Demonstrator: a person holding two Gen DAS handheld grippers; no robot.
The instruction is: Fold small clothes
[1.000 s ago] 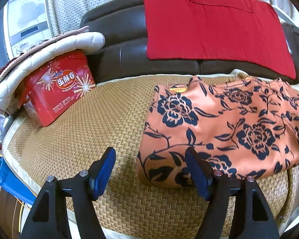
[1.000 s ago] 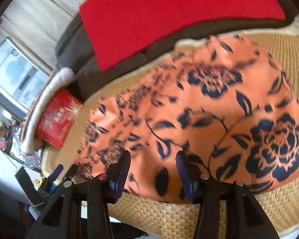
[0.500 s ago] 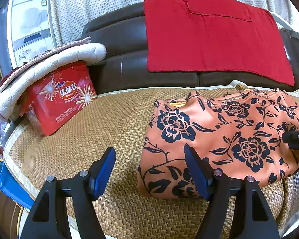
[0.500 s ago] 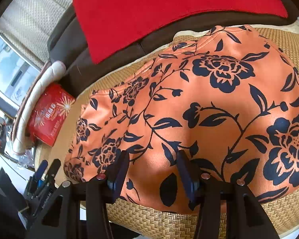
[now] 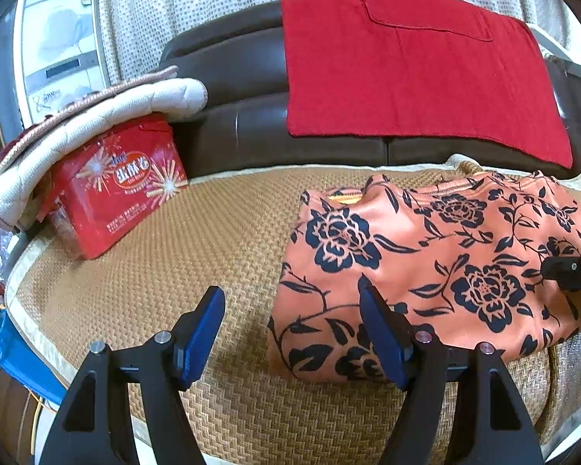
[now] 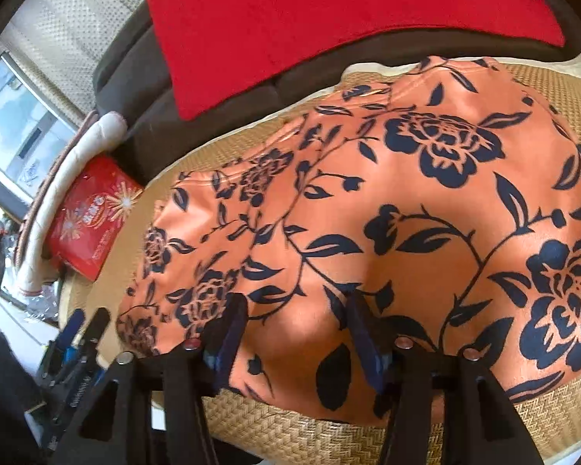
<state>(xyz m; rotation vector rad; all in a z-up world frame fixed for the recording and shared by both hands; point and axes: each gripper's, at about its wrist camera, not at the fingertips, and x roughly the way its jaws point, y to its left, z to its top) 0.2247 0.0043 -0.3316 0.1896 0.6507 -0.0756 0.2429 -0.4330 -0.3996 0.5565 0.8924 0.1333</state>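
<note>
An orange garment with dark blue flowers (image 5: 437,255) lies folded on the woven mat (image 5: 220,240) of a sofa seat. My left gripper (image 5: 288,290) stands open just off the garment's near left corner, its right finger (image 5: 383,333) overlapping the cloth's edge and nothing between the pads. My right gripper (image 6: 296,298) hovers low over the garment's (image 6: 406,213) near edge. Its jaws are opening, with a soft hump of cloth lying between them and not pinched. The right gripper's tip (image 5: 569,271) shows at the right edge of the left wrist view.
A red tin box (image 5: 116,186) under a folded cream quilt (image 5: 97,116) stands at the mat's left. A red cloth (image 5: 406,73) hangs over the dark sofa back (image 5: 232,124). The seat's front edge lies just under both grippers. A blue item (image 5: 4,345) sits beyond the mat's left corner.
The right gripper has moved in over the garment, which now fills its view, and its jaws have spread a little. Its tip has come into the left wrist view.
</note>
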